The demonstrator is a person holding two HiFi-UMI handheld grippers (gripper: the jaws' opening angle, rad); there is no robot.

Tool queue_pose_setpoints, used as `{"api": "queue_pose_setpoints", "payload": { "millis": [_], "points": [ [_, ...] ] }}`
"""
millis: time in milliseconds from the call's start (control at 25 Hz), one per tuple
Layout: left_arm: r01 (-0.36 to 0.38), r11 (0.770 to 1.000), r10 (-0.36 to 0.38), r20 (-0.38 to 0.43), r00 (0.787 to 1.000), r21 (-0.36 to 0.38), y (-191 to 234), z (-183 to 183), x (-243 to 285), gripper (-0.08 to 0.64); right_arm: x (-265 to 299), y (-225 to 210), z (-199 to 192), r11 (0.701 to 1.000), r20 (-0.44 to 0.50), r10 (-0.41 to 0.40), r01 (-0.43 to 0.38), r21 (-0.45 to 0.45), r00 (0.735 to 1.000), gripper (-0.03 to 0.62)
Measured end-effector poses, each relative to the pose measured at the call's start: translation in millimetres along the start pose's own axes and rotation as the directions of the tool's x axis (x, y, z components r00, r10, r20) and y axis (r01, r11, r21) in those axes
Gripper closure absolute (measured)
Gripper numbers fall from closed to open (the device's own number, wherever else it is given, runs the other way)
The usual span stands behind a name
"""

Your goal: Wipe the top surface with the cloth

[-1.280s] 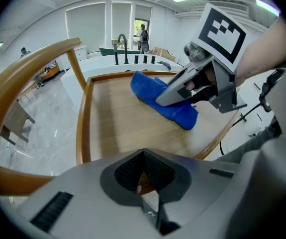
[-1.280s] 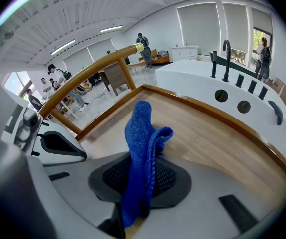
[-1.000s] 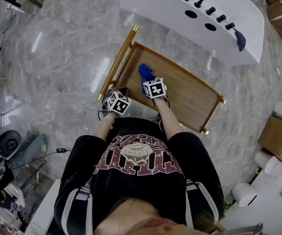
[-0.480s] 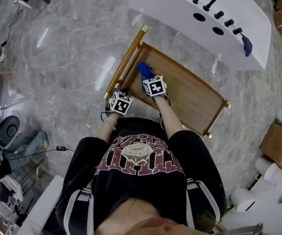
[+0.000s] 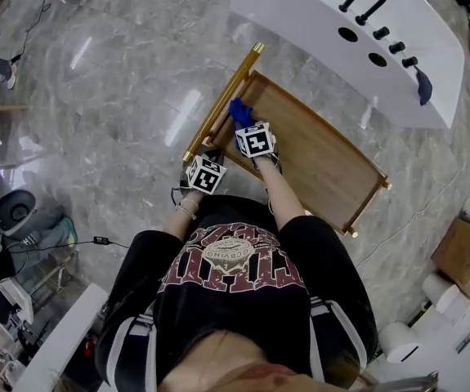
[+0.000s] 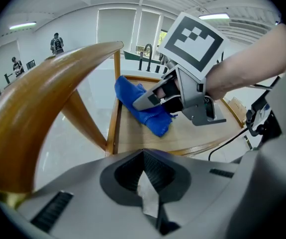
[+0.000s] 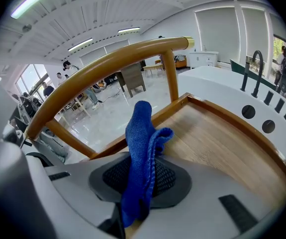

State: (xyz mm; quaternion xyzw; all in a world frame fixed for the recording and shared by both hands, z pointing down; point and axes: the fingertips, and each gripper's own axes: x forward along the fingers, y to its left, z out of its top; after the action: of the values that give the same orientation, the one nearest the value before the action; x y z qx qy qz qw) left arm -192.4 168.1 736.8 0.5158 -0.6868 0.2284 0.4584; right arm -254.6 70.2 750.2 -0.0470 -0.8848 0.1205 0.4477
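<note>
The blue cloth (image 5: 239, 113) lies on the wooden top (image 5: 320, 162) of a cart, close to the end with the gold handle (image 5: 222, 100). My right gripper (image 5: 245, 126) is shut on the cloth and holds it against the wood. In the right gripper view the cloth (image 7: 142, 148) stands up folded between the jaws, with the wooden top (image 7: 217, 143) beyond it. My left gripper (image 5: 210, 152) is at the cart's near corner beside the handle. In the left gripper view its jaws (image 6: 150, 193) are shut with nothing held, and the handle (image 6: 48, 88) passes to their left.
A white counter (image 5: 341, 23) with a black faucet and holes stands just beyond the cart, with a dark cloth (image 5: 424, 86) on its right end. Raised wooden rims (image 5: 364, 198) edge the top. Glossy grey floor lies all around. Boxes and rolls sit at far right.
My right gripper has slid the blue cloth along the top toward the handle-end corner. The left gripper has stayed by the handle.
</note>
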Motion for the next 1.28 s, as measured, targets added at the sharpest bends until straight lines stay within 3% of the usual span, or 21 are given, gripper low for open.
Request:
{"api": "queue_pose_setpoints", "payload": {
  "millis": [560, 1280],
  "points": [
    [0.015, 0.998, -0.012, 0.040, 0.999, -0.058, -2.1, 11.9, -8.3, 0.511, 4.4, 8.8, 4.8, 0.999, 0.013, -0.033, 0.032, 0.018, 0.999, 0.503],
    [-0.018, 0.997, 0.022, 0.051, 0.998, -0.080, 1.2, -1.6, -14.2, 0.511, 7.4, 58.3, -18.7, 0.999, -0.021, 0.042, -0.042, -0.017, 0.999, 0.503]
  ]
}}
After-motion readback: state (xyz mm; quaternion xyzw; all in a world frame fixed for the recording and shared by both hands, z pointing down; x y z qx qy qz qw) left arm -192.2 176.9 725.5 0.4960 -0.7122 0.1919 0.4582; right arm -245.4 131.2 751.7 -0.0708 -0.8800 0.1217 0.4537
